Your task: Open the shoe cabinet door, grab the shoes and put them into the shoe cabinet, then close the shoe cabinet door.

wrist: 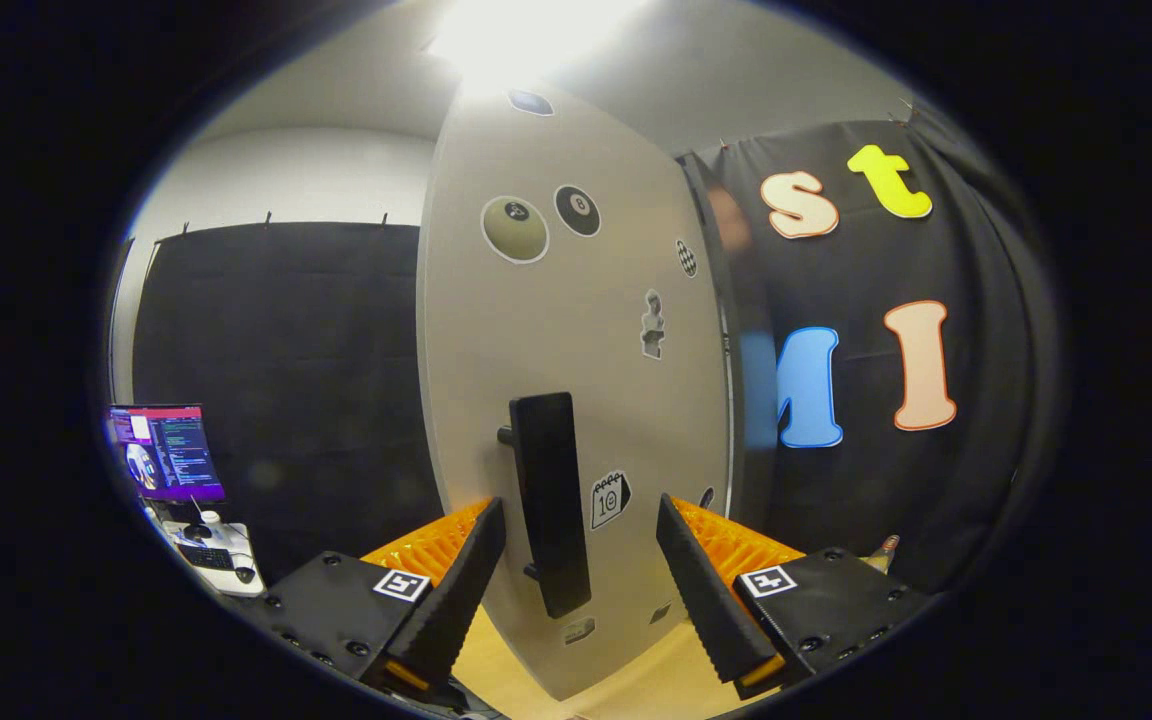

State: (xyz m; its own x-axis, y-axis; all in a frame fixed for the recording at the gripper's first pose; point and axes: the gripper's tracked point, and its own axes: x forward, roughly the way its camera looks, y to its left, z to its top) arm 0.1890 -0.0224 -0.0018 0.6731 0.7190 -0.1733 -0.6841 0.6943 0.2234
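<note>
**Tool lined up on the door handle, shoes not yet stowed**

The tool (pixel 581 540) stands with its fingers spread wide, gripping nothing. The black bar handle (pixel 548 500) of the shoe cabinet door (pixel 556 330) sits upright in the gap between them, nearer the left finger and touching neither as far as I can tell.

The door itself is a pale, plain panel, standing tall just ahead of the tool and dotted with stickers: two billiard balls (pixel 541 222) high up, a small bust figure (pixel 652 325) lower down, a calendar sticker (pixel 609 498) just right of the handle. Its right edge (pixel 726 400) seems to stand slightly proud of the dark cloth behind, so I judge it may be part open, though I cannot say for certain whether it is opening or closing. No shoes show from here, and the cabinet's inside is hidden, so I cannot tell if they are in yet.

Beyond, off to the left past the door, a lit monitor (pixel 168 452) stands on a surface (pixel 221 560) with a keyboard (pixel 204 556) below it. Pale wooden floor (pixel 636 680) shows under the door.
</note>
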